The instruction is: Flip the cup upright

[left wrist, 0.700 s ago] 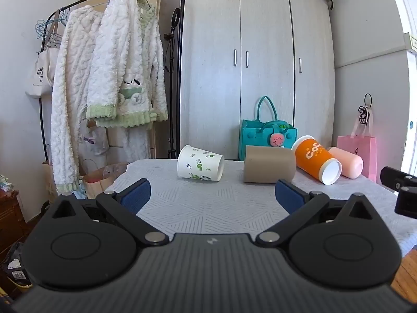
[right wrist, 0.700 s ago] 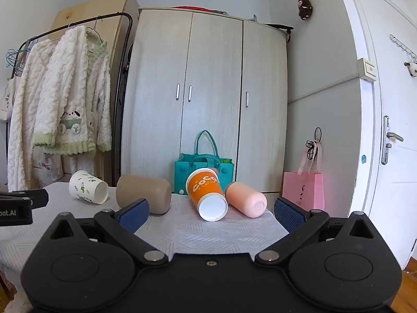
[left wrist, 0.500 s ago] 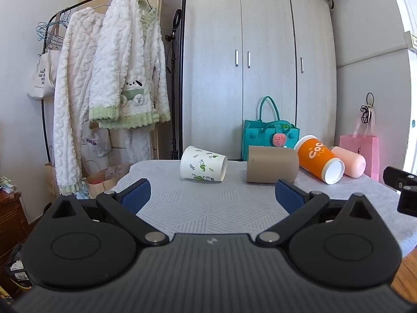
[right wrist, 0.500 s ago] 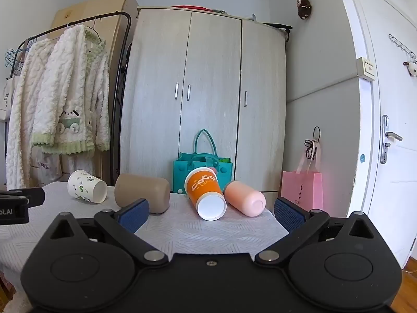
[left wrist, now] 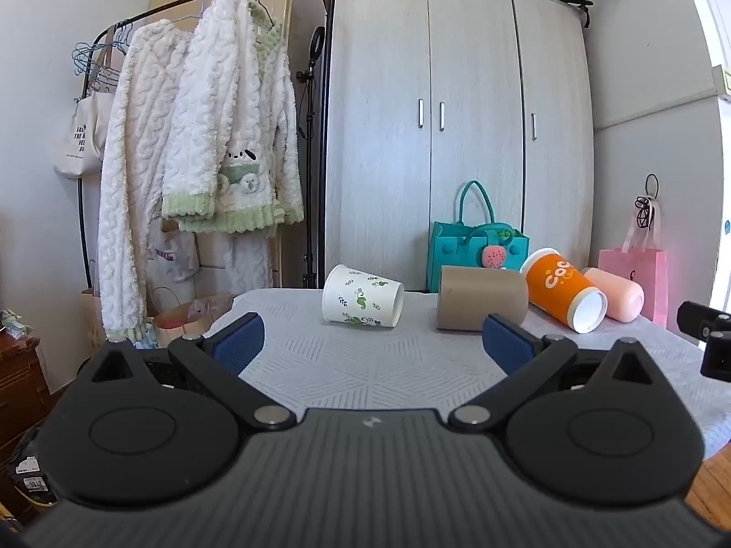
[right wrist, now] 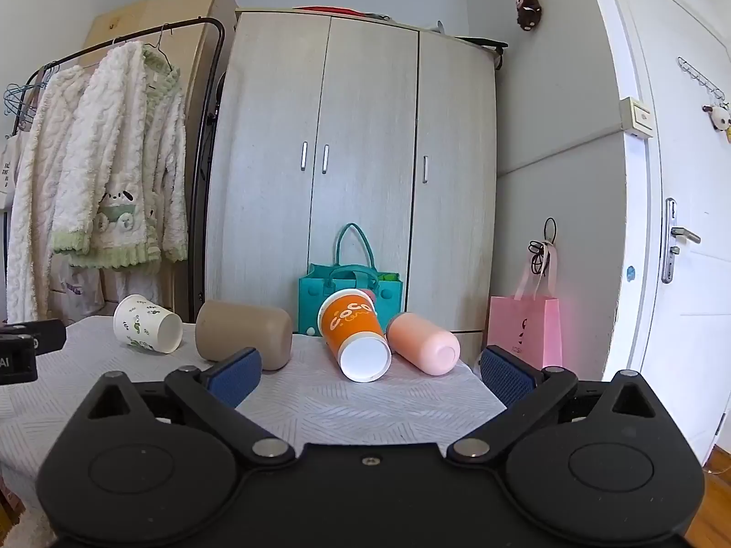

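Note:
Several cups lie on their sides in a row at the far edge of the table: a white leaf-print paper cup [left wrist: 362,297] [right wrist: 147,325], a tan cup [left wrist: 482,297] [right wrist: 243,334], an orange cup [left wrist: 565,290] [right wrist: 355,334] and a pink cup [left wrist: 617,294] [right wrist: 422,348]. My left gripper [left wrist: 372,342] is open and empty, short of the white and tan cups. My right gripper [right wrist: 370,372] is open and empty, short of the orange cup.
The table [left wrist: 365,365] has a grey patterned cloth. Behind it stand a teal bag [left wrist: 475,246], a wardrobe [left wrist: 457,137], a clothes rack with fleece robes [left wrist: 201,137] and a pink paper bag [right wrist: 525,335]. A white door [right wrist: 676,228] is at the right.
Both grippers have crept slightly forward and the views shifted a little; the cups have not moved and both grippers stay open.

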Action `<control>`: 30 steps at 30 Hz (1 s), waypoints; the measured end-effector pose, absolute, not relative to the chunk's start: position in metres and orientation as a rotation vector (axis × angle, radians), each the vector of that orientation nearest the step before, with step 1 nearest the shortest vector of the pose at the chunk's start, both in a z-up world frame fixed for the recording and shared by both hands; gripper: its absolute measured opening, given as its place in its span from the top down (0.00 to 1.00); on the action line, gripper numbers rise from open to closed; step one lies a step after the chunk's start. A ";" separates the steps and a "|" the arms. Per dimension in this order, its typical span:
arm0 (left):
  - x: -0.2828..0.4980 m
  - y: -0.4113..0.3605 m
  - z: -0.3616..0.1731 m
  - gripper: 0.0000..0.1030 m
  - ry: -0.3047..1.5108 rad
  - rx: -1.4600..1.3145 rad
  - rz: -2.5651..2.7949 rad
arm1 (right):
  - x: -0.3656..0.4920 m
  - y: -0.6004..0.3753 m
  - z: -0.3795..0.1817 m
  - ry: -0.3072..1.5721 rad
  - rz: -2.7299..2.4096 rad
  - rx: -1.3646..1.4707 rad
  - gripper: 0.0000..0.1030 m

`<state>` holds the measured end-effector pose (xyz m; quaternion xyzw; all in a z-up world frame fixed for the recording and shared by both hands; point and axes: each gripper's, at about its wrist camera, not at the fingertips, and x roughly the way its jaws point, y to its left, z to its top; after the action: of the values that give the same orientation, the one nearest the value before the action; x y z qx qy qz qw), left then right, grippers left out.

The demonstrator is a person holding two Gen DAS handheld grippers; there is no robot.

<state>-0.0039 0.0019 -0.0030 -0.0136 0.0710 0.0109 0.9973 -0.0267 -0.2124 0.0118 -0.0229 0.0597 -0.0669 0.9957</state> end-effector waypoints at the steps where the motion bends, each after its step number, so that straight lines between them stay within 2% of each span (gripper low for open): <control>1: -0.005 0.002 -0.003 0.00 0.141 -0.029 0.020 | -0.027 -0.212 0.012 0.119 -0.135 -0.046 0.00; 30: -0.003 0.009 -0.005 0.00 0.165 -0.075 0.000 | -0.028 -0.214 0.010 0.130 -0.146 -0.048 0.00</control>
<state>-0.0025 0.0086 -0.0049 -0.0374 0.0824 -0.0002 0.9959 -0.0278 -0.2139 0.0104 -0.0241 0.0651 -0.0727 0.9949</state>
